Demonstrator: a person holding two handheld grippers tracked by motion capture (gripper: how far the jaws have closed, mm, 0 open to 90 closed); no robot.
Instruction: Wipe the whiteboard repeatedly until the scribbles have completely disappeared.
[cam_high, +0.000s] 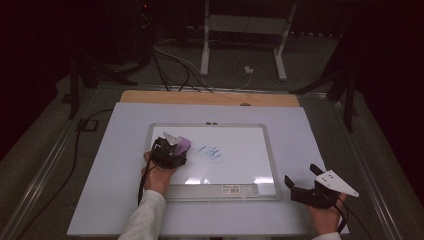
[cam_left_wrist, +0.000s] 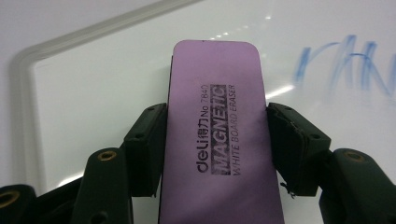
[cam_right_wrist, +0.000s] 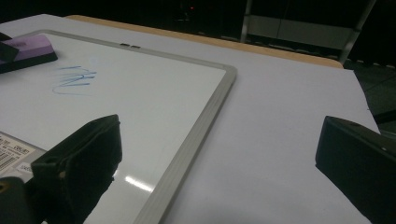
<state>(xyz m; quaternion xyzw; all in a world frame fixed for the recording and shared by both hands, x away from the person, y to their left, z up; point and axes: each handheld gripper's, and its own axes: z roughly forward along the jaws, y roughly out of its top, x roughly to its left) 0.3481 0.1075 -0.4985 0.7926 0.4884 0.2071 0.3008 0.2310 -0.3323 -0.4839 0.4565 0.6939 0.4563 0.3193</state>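
Eraser (cam_left_wrist: 217, 135) in the left claw (cam_left_wrist: 215, 140), gripped across its width by both jaws, its long axis running straight ahead along the claw's own line. In the left gripper view it lies flat on the whiteboard (cam_left_wrist: 102, 98), close to the rounded corner of the frame, and the blue scribble (cam_left_wrist: 348, 65) sits ahead and off to the right of the eraser's far end, near but not touching. The high view puts that scribble (cam_high: 210, 153) just to the right of the left claw (cam_high: 172, 150), near the middle of the board. If wiping is the aim, I judge the coming stroke must go rightward, broadside. The left hand is far nearer the marks. The right claw (cam_high: 302, 187) hangs wide and empty over the white worktop (cam_high: 300, 125) past the board's right edge, well apart from the scribble
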